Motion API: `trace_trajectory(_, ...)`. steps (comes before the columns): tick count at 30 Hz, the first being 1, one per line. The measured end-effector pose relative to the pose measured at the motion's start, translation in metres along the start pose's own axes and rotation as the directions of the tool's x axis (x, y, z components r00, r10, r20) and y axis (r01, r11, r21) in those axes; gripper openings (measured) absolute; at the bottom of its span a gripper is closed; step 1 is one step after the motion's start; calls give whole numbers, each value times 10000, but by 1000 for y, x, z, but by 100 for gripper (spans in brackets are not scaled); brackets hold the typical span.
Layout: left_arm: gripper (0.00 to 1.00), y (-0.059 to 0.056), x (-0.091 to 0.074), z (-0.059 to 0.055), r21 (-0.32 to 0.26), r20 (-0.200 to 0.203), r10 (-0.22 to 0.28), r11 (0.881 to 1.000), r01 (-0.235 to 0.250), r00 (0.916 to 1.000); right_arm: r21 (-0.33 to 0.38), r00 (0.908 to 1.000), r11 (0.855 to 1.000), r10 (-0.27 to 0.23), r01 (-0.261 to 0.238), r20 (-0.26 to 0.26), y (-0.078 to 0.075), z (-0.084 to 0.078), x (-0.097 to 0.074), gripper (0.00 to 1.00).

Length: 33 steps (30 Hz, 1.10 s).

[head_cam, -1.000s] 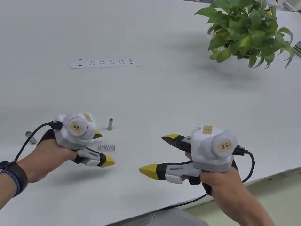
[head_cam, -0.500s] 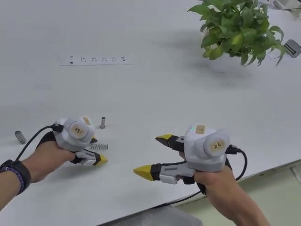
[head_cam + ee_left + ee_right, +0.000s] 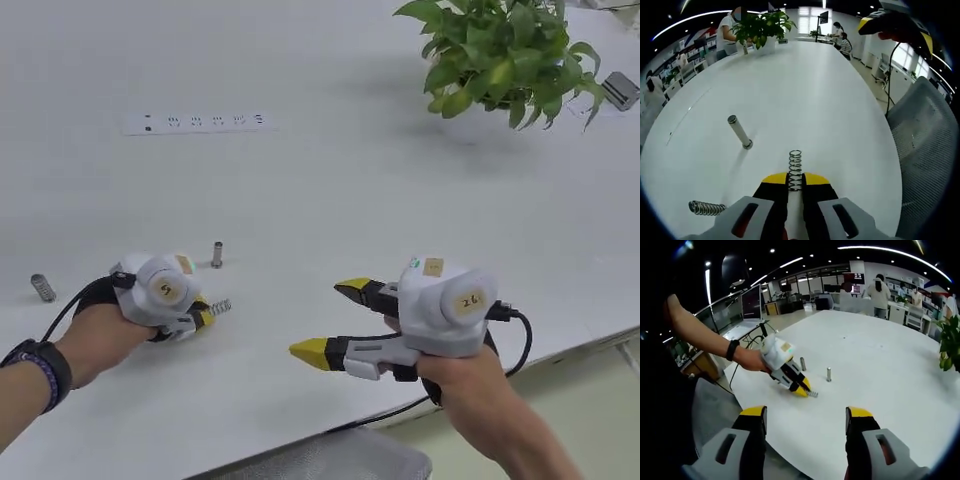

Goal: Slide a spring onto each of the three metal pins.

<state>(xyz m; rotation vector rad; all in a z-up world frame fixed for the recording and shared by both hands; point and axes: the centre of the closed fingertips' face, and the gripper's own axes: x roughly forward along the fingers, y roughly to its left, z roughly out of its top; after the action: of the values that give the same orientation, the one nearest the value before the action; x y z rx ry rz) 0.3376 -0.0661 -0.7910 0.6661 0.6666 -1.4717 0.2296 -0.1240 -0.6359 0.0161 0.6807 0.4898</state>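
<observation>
1. The left gripper [image 3: 795,180] is clamped on the near end of a spring [image 3: 795,162]. Its free coils point ahead, likely to slip over a pin.
2. 1 bare metal pin [image 3: 740,132] stands nearby on the table [image 3: 830,105].
3. The right gripper [image 3: 330,320] hovers well apart, its jaws spread and holding nothing.

Our white table [image 3: 330,200] bears a white power strip [image 3: 197,122] at eleven o'clock, green potted plant [image 3: 500,55] at one, grey metal pin [image 3: 217,254] at nine.
</observation>
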Motion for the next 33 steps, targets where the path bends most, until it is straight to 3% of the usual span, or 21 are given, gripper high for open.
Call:
trace_trajectory(7, 2, -6, -5, -4, -330, -94, -88, 9994, 85, 9999, 33, 9999, 10000, 75, -75, -76, 4, -4, 2, 63)
trace_trajectory(17, 2, -7, -30, -2, -865, 262, 194, 9961, -170, 9995, -23, 9999, 9999, 149, -149, -44, 5, -3, 3, 62)
trace_trajectory(33, 2, -11, -57, -6, -903, 572, 536, 9947, -483, 9969, -93, 9989, 9988, 479, -479, -4, 13, -2, 10, 62)
